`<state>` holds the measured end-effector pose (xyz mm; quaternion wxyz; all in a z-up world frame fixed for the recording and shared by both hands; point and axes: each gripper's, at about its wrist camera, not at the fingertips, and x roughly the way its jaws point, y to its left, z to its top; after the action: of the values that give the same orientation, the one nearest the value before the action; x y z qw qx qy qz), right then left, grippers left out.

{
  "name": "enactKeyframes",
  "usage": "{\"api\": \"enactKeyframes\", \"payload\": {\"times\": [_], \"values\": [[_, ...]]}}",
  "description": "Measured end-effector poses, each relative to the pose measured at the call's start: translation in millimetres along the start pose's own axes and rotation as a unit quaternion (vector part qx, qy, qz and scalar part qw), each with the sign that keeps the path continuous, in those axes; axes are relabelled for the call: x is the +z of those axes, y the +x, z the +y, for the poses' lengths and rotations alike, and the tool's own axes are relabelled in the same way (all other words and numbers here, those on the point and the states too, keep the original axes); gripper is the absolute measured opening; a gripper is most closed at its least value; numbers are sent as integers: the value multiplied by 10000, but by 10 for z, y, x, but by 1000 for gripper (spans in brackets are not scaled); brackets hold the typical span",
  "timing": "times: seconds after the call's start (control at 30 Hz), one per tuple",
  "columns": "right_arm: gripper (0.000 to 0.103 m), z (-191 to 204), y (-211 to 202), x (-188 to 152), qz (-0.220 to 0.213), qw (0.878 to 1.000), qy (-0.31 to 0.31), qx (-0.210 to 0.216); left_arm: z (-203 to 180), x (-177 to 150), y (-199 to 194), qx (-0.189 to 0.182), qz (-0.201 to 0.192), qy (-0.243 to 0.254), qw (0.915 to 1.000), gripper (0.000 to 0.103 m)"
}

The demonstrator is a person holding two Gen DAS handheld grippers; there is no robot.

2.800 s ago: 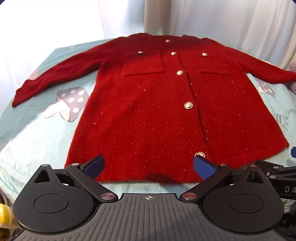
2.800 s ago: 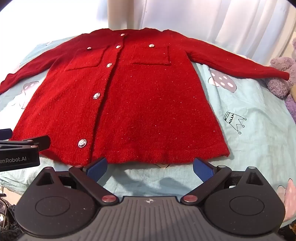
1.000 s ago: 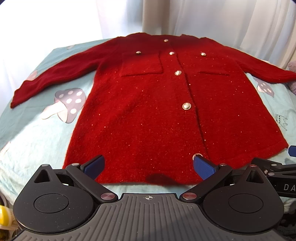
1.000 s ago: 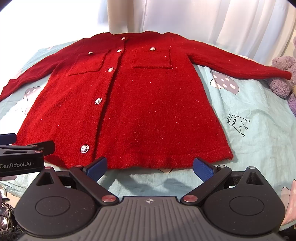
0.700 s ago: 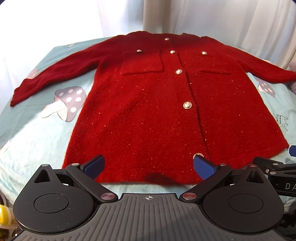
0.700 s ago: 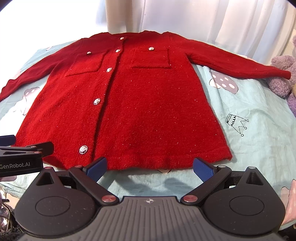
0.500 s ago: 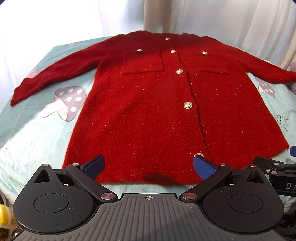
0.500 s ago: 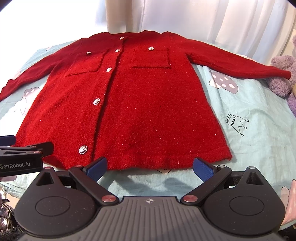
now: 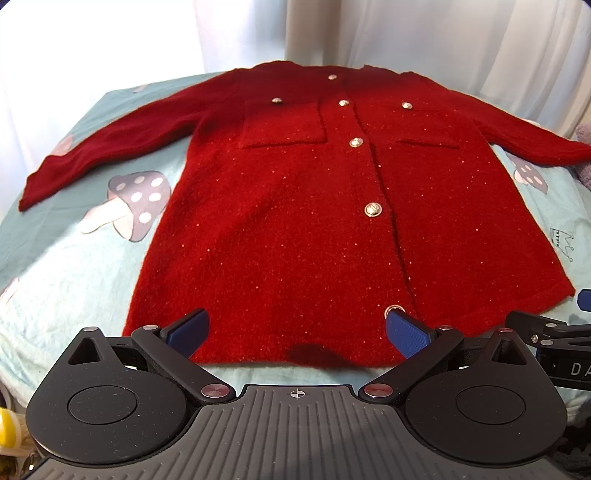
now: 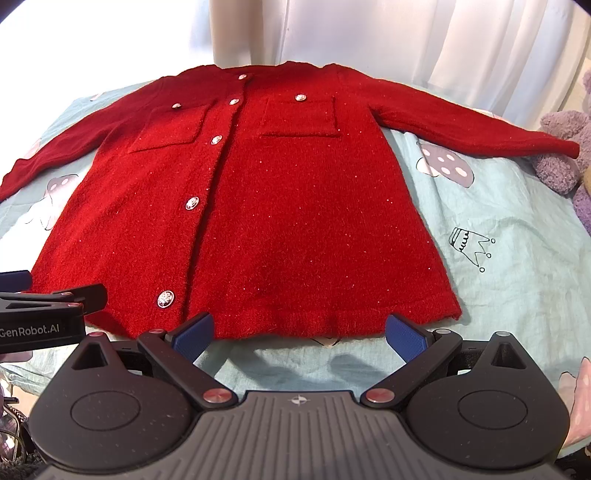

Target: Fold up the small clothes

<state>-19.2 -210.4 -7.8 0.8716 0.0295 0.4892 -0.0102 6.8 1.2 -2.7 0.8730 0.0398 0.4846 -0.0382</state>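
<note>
A red knitted cardigan with silver buttons and two chest pockets lies flat, front up, both sleeves spread out, hem nearest me. My left gripper hovers open over the left half of the hem, nothing between its blue pads. My right gripper is open just short of the hem's right half, over the sheet. Each gripper shows at the edge of the other's view: the right one and the left one.
The cardigan rests on a pale blue bed sheet printed with mushrooms and a crown. A purple plush toy sits at the right, near the right sleeve's cuff. White curtains hang behind the bed.
Both grippers have only drifted slightly over the hem; the cardigan lies as before and the jaws stay open.
</note>
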Motion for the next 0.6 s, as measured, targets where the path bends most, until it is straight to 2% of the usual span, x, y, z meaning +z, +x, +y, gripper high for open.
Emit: {"api": "enactKeyframes", "payload": {"times": [0.6], "values": [[99, -12, 8, 8, -7, 10000, 28, 17, -27, -1, 6, -100, 38, 13, 9999, 103]]}}
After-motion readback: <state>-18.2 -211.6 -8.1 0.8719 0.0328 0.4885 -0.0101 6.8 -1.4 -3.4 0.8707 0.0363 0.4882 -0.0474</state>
